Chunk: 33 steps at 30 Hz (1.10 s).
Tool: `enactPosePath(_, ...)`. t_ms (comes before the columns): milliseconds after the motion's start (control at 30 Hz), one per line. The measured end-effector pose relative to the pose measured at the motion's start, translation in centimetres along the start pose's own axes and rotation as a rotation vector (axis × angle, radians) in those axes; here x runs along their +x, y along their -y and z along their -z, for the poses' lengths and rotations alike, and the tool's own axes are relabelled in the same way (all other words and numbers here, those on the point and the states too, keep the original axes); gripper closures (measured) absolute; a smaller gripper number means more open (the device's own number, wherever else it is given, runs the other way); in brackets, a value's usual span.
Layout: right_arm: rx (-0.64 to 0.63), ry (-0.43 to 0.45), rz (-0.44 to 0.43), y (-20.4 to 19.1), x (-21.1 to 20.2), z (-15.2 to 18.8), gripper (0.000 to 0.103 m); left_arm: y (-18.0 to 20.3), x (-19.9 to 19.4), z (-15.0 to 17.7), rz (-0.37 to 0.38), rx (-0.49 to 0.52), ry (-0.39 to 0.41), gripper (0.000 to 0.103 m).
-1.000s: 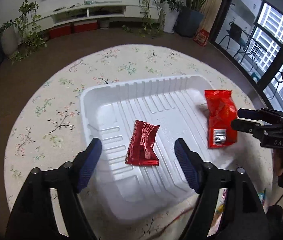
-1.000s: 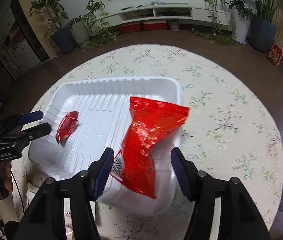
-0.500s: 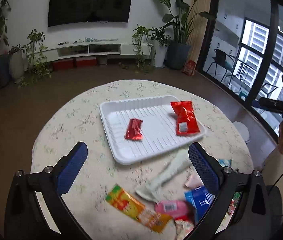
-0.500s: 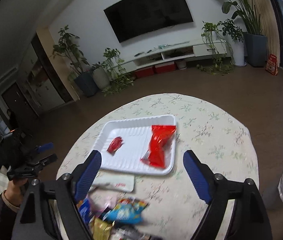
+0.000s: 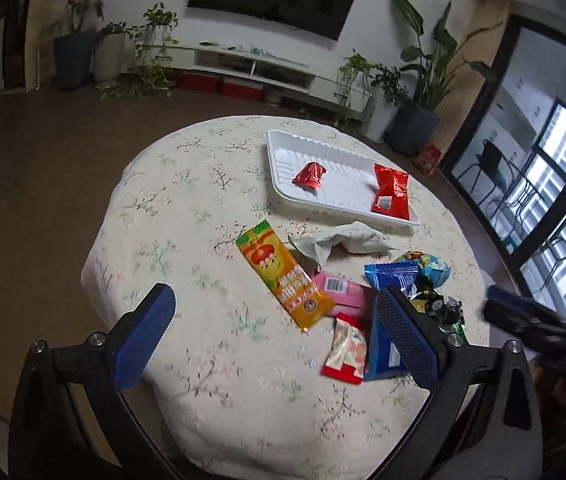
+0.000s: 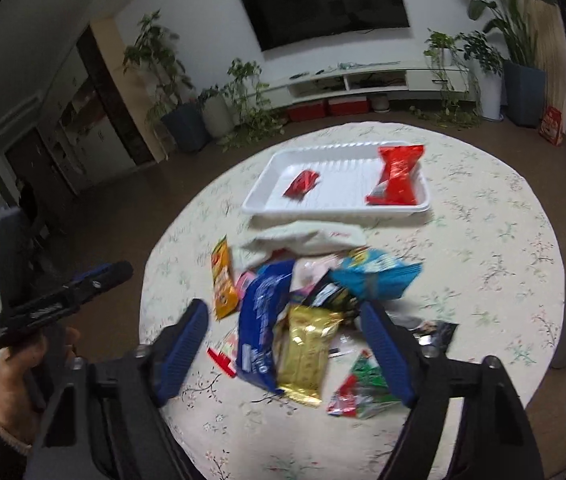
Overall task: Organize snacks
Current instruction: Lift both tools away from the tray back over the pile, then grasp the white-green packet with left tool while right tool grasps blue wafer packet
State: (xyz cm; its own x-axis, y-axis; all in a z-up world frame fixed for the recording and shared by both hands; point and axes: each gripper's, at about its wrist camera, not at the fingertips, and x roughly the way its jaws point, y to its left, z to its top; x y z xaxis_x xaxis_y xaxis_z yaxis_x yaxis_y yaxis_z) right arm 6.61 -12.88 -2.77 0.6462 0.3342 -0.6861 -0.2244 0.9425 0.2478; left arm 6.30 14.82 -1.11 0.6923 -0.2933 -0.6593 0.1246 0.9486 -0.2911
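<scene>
Pulled back from the white tray (image 5: 279, 148) with both claws (image 5: 279, 332) (image 6: 287, 348) released and empty, leaving two red packets (image 5: 310, 176) (image 5: 391, 192) stowed, a heap (image 6: 303, 304) still loose on the tabletop (image 5: 187, 216).

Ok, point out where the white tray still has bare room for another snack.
The white tray is bare in its middle strip, between the small red packet and the large red bag, and in the far corner behind the small packet. Its right end is filled by the large bag. The snack pile in front is crowded.
</scene>
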Motion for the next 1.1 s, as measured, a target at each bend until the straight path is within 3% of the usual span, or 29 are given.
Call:
enactPosePath(200, -0.022, -0.072, 0.028, -2.4, 4.0, 1.3, 0.035, -1.6, -2.2, 1.7, 0.013, -0.04, 0.016, 0.0)
enactPosePath(633, -0.044, -0.152, 0.121, -3.4, 9.0, 1.9, 0.039, -3.5, -2.3, 2.7, 0.029, -0.07, 0.023, 0.0)
enactPosePath(1100, -0.054, -0.184, 0.106, -2.8, 9.9, 2.1, 0.068, -3.2, -1.7, 2.8, 0.056, -0.051, -0.002, 0.001)
